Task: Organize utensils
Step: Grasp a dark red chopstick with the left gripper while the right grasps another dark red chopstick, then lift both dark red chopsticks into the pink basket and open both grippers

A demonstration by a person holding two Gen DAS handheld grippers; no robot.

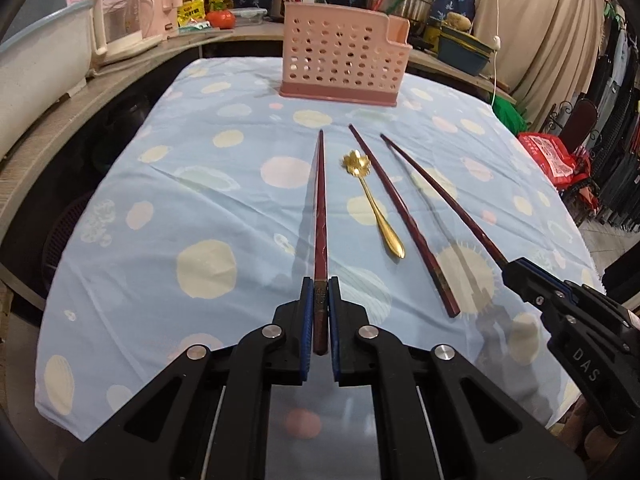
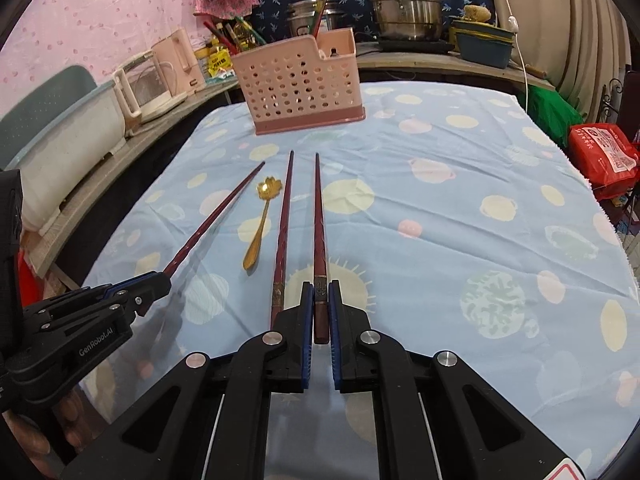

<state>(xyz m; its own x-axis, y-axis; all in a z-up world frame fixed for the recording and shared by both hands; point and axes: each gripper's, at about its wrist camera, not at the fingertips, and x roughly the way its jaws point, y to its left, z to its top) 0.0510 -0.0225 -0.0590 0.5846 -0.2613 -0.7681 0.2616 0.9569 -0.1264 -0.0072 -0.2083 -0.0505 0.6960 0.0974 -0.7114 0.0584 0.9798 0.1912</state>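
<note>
Pointing straight ahead at the pink basket (image 1: 344, 62) across the desk (image 1: 200, 208), each claw, left (image 1: 320, 292) and right (image 2: 321, 296), is clamped on one chopstick's thick end.

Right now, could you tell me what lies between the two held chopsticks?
The gold spoon and a third chopstick lie on the cloth between them, side by side; both wrist views show it.

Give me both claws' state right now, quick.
Left claw: shut on the left chopstick.
Right claw: shut on the right chopstick.
</note>
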